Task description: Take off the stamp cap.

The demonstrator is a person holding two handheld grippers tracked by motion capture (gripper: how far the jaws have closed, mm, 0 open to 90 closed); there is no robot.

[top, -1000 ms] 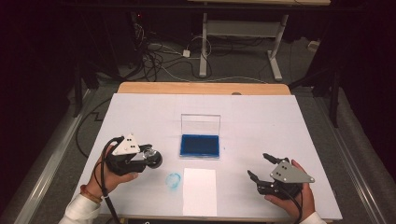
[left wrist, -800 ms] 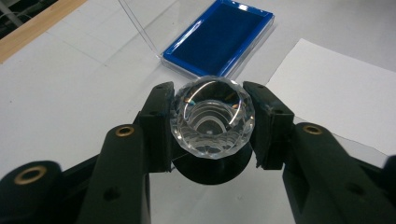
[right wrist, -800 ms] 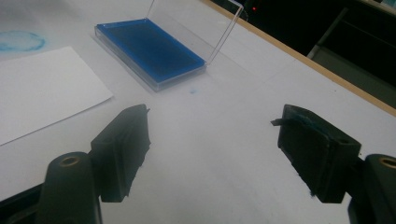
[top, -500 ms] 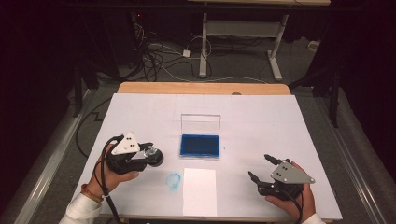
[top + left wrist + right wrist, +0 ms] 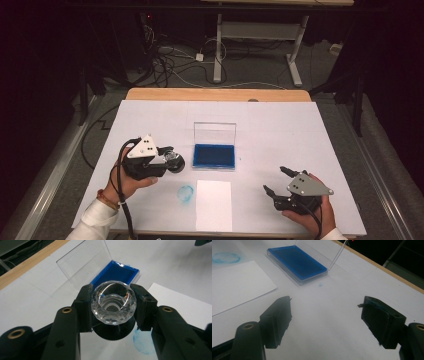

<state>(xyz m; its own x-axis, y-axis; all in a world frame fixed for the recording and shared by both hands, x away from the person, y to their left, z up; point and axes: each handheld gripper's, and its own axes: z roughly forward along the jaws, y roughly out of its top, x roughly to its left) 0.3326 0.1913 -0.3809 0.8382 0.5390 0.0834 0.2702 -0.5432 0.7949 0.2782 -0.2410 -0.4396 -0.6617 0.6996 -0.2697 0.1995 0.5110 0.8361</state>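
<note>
Crystal-knobbed stamp (image 5: 113, 302) is sitting clamped between the jaws of the left gripper (image 5: 170, 159), its faceted clear top facing the left gripper view and its black base below, hovering above the white table (image 5: 280, 125) just left of the open blue ink pad (image 5: 214, 155). A blue ring print (image 5: 186, 193) is lying beside a white sheet of paper (image 5: 214, 205). Well apart, the right gripper (image 5: 276, 182) is resting at the table's right, its jaws having just been opening, with nothing between them.

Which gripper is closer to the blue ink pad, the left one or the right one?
Left. The left gripper, shut on a stamp, sits just beside the ink pad on its left. The right gripper, open, lies farther off, toward the near right.
</note>
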